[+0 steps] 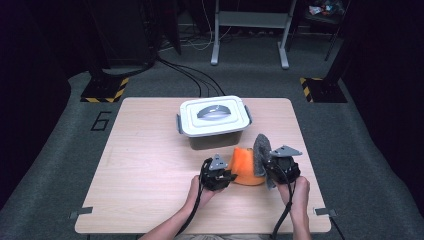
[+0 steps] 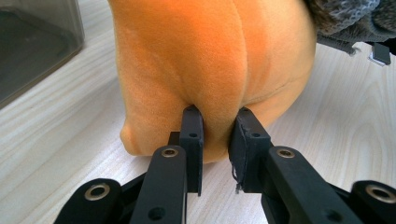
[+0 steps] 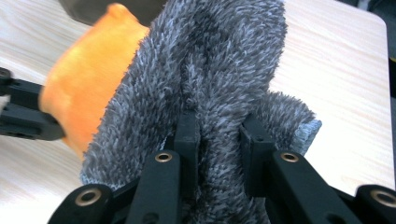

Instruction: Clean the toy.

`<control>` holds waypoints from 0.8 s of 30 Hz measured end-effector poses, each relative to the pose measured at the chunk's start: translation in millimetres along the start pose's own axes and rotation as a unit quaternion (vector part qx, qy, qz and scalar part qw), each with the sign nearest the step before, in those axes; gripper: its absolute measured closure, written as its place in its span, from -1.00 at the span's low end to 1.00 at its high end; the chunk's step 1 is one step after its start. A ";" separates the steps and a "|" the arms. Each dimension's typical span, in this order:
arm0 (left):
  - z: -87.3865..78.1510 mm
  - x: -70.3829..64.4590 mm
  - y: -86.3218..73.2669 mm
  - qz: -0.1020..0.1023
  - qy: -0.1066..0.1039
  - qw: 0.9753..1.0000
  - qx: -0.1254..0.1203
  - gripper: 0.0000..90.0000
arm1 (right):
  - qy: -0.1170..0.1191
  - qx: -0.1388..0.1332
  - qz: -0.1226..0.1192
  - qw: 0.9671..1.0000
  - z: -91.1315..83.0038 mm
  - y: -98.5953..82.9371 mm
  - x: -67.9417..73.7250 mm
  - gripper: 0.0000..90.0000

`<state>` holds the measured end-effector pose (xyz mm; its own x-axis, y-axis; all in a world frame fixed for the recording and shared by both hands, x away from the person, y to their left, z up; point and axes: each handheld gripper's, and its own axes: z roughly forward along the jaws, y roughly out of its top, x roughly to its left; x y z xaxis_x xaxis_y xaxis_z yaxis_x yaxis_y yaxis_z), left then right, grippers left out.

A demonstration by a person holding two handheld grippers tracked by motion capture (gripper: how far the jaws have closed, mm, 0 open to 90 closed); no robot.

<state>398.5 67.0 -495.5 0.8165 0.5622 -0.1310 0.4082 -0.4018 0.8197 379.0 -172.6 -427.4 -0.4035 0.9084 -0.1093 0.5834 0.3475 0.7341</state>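
Right now your left gripper (image 1: 218, 173) has its fingers (image 2: 193, 135) pinched on a fold of the orange cloth (image 1: 247, 168), which sits on the surface (image 1: 145, 165) just in front of the lidded box (image 1: 213, 122). Your right gripper (image 1: 281, 167), on the orange cloth's right side, has its fingers (image 3: 187, 140) clamped on the grey fuzzy cloth (image 1: 261, 152), which stands up against the orange cloth and touches it. Beyond both, the lidded box stands closed near the surface's far edge.
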 end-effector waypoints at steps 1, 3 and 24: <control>0.0 0.1 0.1 0.001 0.000 1.000 0.000 0.68 | -0.001 0.003 0.002 1.000 0.7 -1.5 -1.8 0.61; 0.0 0.1 0.1 0.003 0.001 1.000 0.000 0.68 | -0.004 0.008 0.011 1.000 2.2 -4.6 -4.4 0.61; 0.5 -0.7 0.2 0.002 0.005 1.000 -0.002 0.68 | -0.008 0.085 0.058 0.995 39.5 -36.5 -29.7 0.60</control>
<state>398.2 66.2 -495.5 0.8142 0.5677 -0.1215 0.4028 -0.4018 0.8224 397.5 -203.1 -477.5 -0.3156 0.9479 -0.0425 0.7368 0.2730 0.6186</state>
